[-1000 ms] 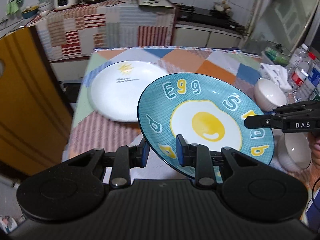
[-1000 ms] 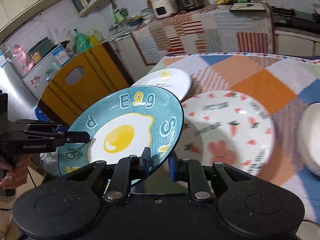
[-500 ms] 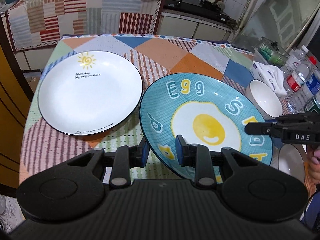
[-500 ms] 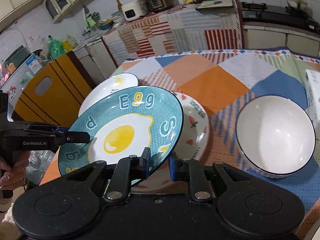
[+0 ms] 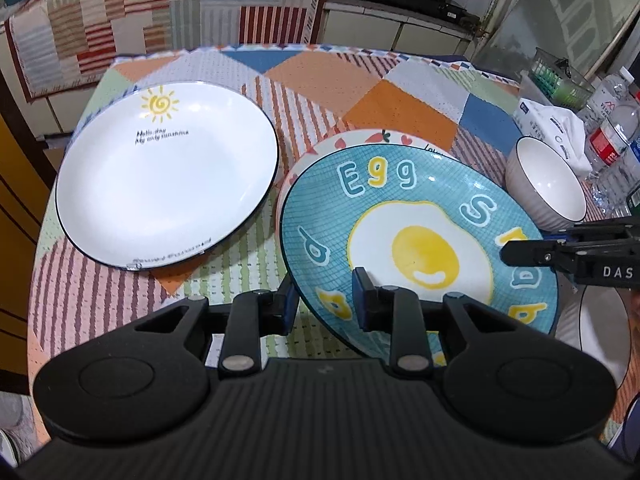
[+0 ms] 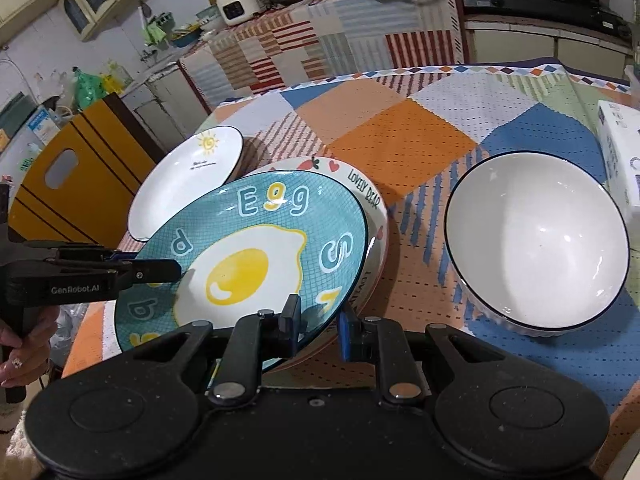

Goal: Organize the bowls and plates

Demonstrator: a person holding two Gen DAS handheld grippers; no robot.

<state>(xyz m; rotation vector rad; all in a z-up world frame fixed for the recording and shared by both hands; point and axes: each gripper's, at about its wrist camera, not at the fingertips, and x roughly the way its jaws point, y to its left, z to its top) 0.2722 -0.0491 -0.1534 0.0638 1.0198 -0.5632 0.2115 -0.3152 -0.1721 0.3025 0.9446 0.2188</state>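
A blue plate with a fried-egg picture (image 5: 420,248) (image 6: 248,256) hangs tilted over a white "Lovely Bear" plate (image 5: 360,140) (image 6: 368,196), whose rim peeks out behind it. Whether the two plates touch I cannot tell. My left gripper (image 5: 324,300) is shut on the egg plate's near rim, and it shows in the right wrist view (image 6: 172,270) on the plate's left edge. My right gripper (image 6: 318,320) is shut on the opposite rim, and it shows in the left wrist view (image 5: 508,252). A white plate with a sun drawing (image 5: 168,184) (image 6: 192,176) lies flat to the left.
A white bowl with a dark rim (image 6: 536,248) (image 5: 548,188) stands right of the plates, and another bowl (image 5: 600,332) sits near the front right. A tissue pack (image 6: 620,156) and water bottles (image 5: 612,140) line the right edge. A patchwork cloth (image 6: 400,136) covers the table. A hand (image 6: 20,344) grips the left handle.
Both grippers carried the egg plate forward and down over the table. It now hangs above the bear plate, whose rim has come into the left wrist view.
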